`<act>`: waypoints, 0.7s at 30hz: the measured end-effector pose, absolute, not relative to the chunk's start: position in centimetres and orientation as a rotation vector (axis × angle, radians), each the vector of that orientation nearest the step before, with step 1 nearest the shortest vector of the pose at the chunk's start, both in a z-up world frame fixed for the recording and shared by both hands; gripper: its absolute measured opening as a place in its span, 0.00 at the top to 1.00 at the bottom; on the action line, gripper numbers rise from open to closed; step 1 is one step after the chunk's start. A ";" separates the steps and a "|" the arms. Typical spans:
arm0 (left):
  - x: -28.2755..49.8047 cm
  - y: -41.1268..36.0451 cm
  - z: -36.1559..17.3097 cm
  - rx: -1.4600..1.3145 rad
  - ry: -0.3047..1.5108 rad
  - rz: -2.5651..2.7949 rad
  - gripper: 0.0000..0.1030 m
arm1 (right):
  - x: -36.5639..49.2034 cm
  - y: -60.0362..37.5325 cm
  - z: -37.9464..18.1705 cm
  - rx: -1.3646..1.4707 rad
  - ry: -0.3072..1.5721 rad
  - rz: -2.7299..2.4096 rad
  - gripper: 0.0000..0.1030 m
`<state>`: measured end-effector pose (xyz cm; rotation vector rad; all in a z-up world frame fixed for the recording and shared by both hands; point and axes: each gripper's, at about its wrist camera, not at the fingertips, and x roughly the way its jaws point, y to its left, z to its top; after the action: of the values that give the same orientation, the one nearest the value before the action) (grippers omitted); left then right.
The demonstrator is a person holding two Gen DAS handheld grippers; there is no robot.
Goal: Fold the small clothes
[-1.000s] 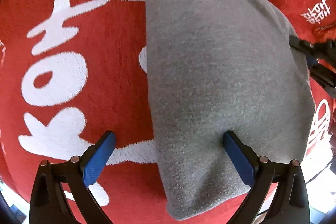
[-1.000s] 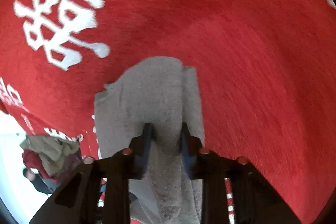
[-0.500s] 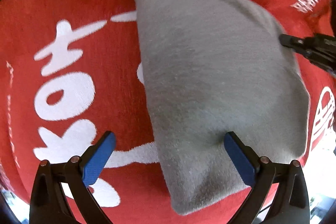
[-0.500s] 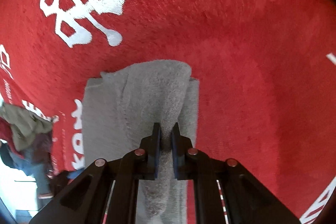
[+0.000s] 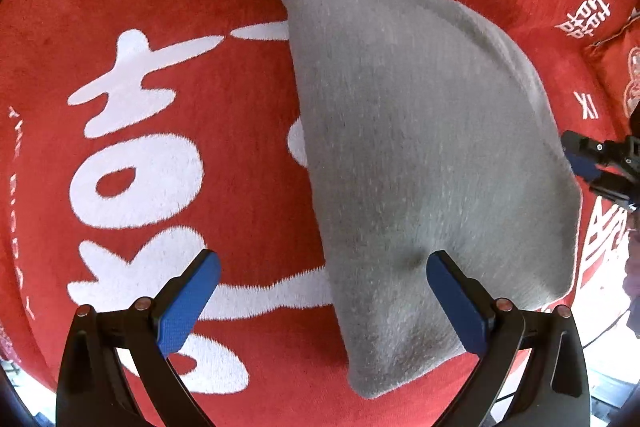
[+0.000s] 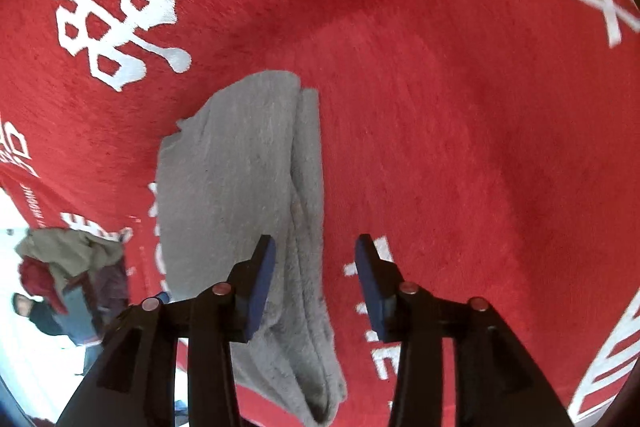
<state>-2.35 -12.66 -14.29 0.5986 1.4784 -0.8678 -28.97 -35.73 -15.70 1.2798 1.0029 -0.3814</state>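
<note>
A folded grey fleece garment (image 5: pixel 420 155) lies flat on a red cloth with white characters (image 5: pixel 140 167). My left gripper (image 5: pixel 322 283) is open above the garment's near left edge, its right pad over the grey cloth and its left pad over the red cloth. My right gripper (image 6: pixel 315 267) is open and empty, with the garment's layered edge (image 6: pixel 256 187) lying below and between the pads. The right gripper also shows in the left wrist view (image 5: pixel 596 163), just off the garment's right edge.
The red cloth (image 6: pixel 460 107) covers the whole work surface. A pile of other clothes (image 6: pixel 68 259) lies past the cloth's left edge in the right wrist view. A red cushion-like item (image 5: pixel 616 67) sits at the far right.
My right gripper has opened and let go of the garment's edge, and it has drawn back from the cloth. The left gripper stayed open and shifted slightly.
</note>
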 end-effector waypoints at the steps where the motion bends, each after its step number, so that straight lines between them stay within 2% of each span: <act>1: -1.7 -12.9 -14.2 0.579 1.485 -0.893 0.00 | -29.0 -35.9 -16.0 1.304 0.983 -0.359 0.56; 7: 1.1 -14.0 -15.2 0.463 1.565 -1.045 0.00 | -28.0 -37.3 -17.9 1.375 0.955 -0.247 0.55; 12: -1.2 -15.5 -16.0 0.397 1.592 -1.139 0.00 | -26.1 -38.0 -19.6 1.401 0.945 -0.142 0.54; 16: -2.4 -16.6 -16.6 0.389 1.606 -1.153 0.00 | -25.3 -38.9 -20.6 1.412 0.949 -0.078 0.46; 21: -3.3 -17.6 -16.8 0.360 1.599 -1.156 0.00 | -24.1 -39.6 -21.3 1.397 0.967 0.031 0.45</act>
<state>-3.30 -17.62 -16.81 0.3600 1.5992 -1.1558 -24.09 -39.65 -21.30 1.3965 0.9670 0.0307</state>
